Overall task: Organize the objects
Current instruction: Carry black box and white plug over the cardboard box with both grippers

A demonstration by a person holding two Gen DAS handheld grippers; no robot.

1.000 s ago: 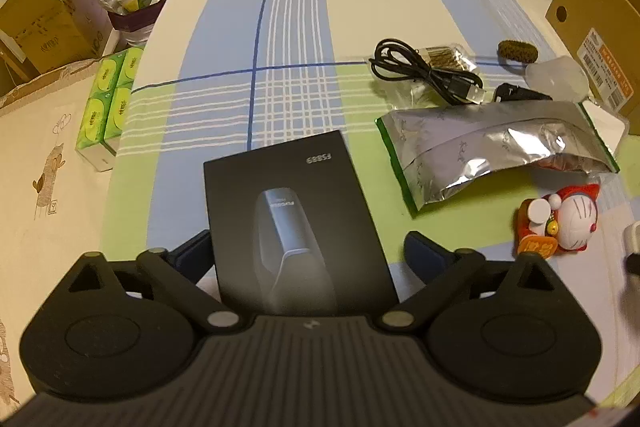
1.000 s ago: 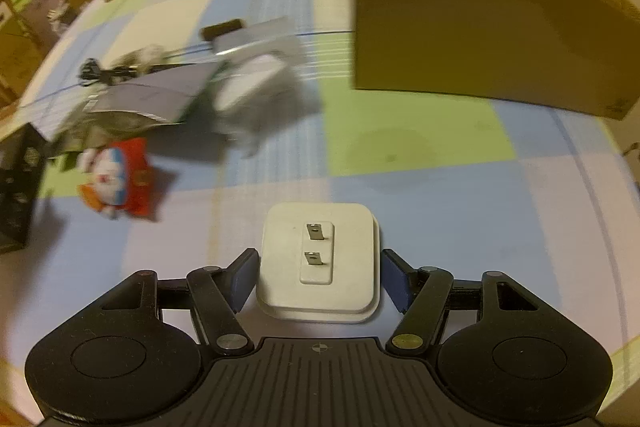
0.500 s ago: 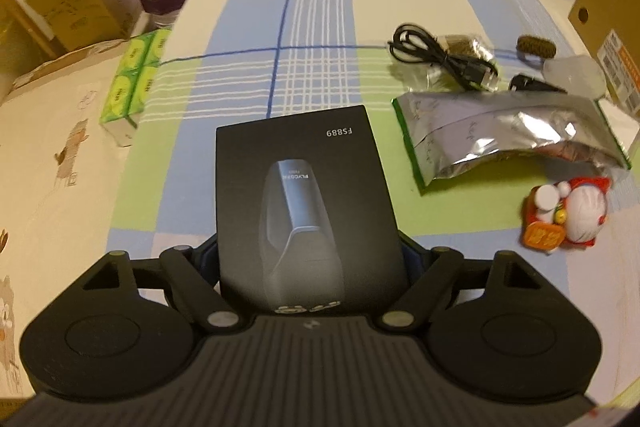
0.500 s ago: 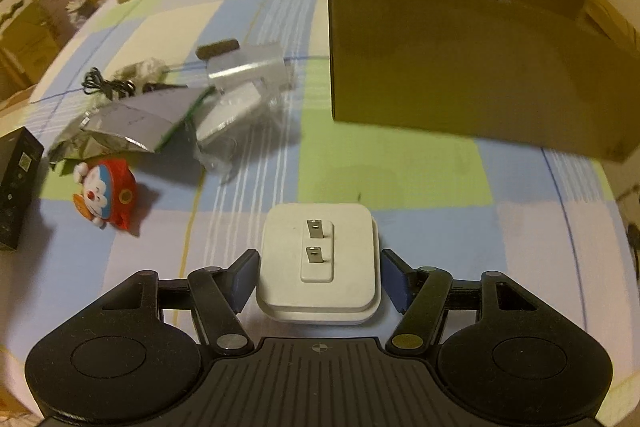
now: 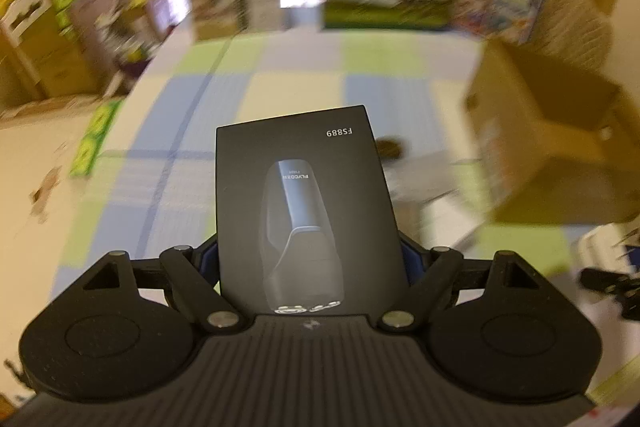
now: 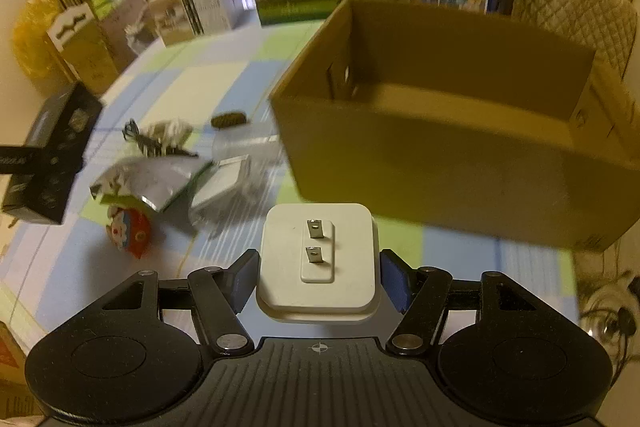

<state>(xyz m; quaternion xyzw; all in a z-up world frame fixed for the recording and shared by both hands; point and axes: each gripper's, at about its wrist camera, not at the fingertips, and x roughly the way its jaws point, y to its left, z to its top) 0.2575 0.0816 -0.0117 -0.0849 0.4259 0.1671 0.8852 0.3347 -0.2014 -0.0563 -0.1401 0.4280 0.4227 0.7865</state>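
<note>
The white plug adapter sits between the fingers of the right gripper, which are clenched on its two sides; its flat prongs point up toward the camera. It is carried above the counter, and the open cardboard box lies straight ahead and a little to the right, its near wall just beyond the adapter. The black shaver box, marked FS889, is grasped by the fingers of the left gripper at its lower edges, with its long axis running forward, away from the fingers. From the left view the cardboard box stands to the right. The right hand looks nearer to the opening, so I judge it should go over the wall first. On the counter remain a silver foil bag, a red cat figurine and a black cable, all left of the box.
</note>
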